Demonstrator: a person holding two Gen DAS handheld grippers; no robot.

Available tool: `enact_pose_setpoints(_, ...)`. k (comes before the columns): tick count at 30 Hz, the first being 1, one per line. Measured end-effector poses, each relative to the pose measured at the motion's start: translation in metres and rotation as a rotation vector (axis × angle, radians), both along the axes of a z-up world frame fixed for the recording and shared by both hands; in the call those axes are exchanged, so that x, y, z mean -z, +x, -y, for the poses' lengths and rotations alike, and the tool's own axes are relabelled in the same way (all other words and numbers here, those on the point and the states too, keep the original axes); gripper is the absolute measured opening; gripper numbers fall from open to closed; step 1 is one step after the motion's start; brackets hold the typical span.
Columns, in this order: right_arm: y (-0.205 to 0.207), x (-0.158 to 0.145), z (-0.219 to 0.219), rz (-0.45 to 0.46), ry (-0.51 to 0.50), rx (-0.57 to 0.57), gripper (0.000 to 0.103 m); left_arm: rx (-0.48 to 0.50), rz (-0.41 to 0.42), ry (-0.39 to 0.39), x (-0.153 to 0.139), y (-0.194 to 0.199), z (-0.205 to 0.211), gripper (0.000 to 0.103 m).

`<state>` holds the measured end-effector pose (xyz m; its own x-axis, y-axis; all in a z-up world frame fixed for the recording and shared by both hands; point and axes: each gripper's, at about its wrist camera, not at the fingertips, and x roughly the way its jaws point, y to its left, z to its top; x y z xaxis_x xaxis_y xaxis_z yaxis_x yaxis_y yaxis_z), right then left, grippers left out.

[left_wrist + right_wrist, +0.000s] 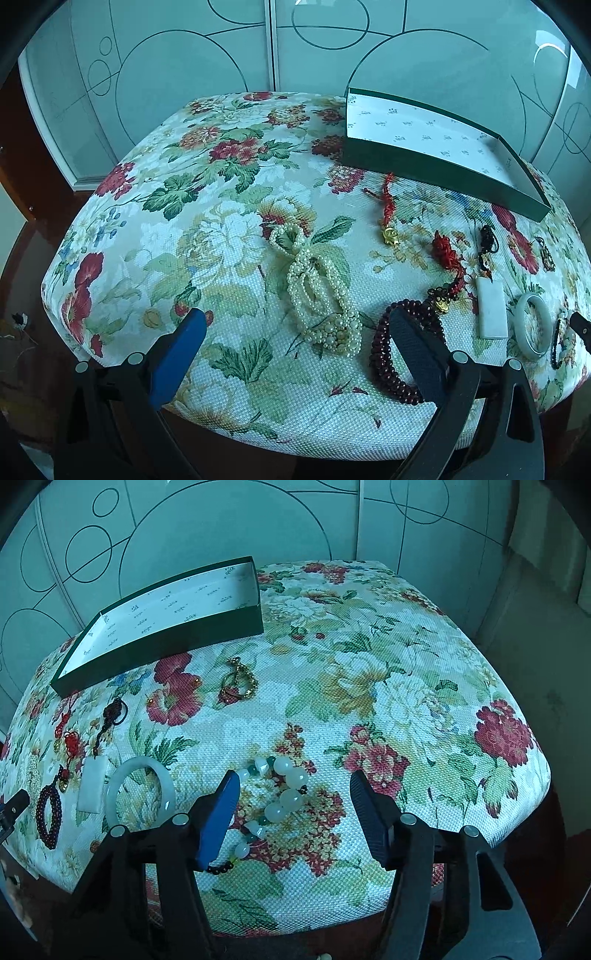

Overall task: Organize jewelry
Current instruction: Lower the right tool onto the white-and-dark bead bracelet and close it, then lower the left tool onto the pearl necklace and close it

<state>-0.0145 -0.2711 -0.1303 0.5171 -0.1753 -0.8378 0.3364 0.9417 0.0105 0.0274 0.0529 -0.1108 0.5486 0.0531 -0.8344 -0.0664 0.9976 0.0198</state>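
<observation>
1. Floral-upholstered cushion [229, 206], woven fabric with red blooms and green leaves; everything you are sorting lies on it.
2. Dark green box [436, 173], open, white printed lining, nothing in it; it sits at the far edge of the cushion, well apart from both of your grippers.
3. Your left gripper [295, 332]: jaws spread wide, one blue pad and one dark ribbed pad, gripping nothing. The pearl necklace lies between the jaws and ahead of them; no pad touches it.
4. Your right gripper [293, 812]: jaws partly open, holding nothing. The jade bead bracelet lies between them, nearer the blue pad, which covers part of it, so contact there cannot be judged.
5. Pearl necklace [317, 291], cream, bunched in several loops at mid-cushion.
6. Dark red bead strand [388, 350], coiled just beside the necklace, partly hidden behind the left gripper's dark pad.
7. Jade bead bracelet [284, 794], large pale beads with small green ones and a short run of black beads at its near end.
8. Pale jade bangle [140, 794], lying flat, just beside the white pendant.
9. White rectangular pendant [92, 786] on a dark knotted cord, between the bangle and the dark red strand.
10. Red knotted cords with gold charms [388, 218], two of them, near the box.
11. Gold chain piece [238, 683], small, in front of the box.
</observation>
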Motion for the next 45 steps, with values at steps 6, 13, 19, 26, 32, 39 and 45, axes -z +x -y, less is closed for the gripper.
enact_pose_setpoints(6, 0.002, 0.006, 0.009, -0.016, 0.002, 0.012, 0.060, 0.001, 0.001, 0.003, 0.001, 0.003, 0.003, 0.098)
enact_pose_setpoints(13, 0.007, 0.013, 0.006, -0.013, -0.024, -0.009, 0.049, 0.001, -0.003, 0.008, 0.002, 0.003, 0.003, 0.098)
enact_pose_setpoints(19, 0.005, 0.015, 0.000, 0.022, -0.053, -0.037, 0.034, -0.001, -0.006, 0.007, 0.002, 0.003, 0.003, 0.098)
enact_pose_setpoints(26, 0.004, 0.013, 0.006, 0.051, -0.015, -0.026, 0.014, 0.003, -0.005, 0.010, 0.002, 0.002, 0.004, 0.098)
enact_pose_setpoints(32, 0.011, 0.012, 0.008, 0.059, 0.004, -0.017, 0.014, -0.010, -0.013, 0.004, 0.002, 0.002, -0.002, 0.098)
enact_pose_setpoints(39, 0.010, 0.013, 0.008, 0.066, 0.015, -0.020, 0.014, -0.004, -0.022, -0.019, 0.006, -0.005, -0.015, 0.098)
enact_pose_setpoints(45, 0.009, 0.012, 0.008, 0.070, 0.017, -0.021, 0.014, -0.001, -0.028, -0.070, 0.008, 0.009, -0.016, 0.098)
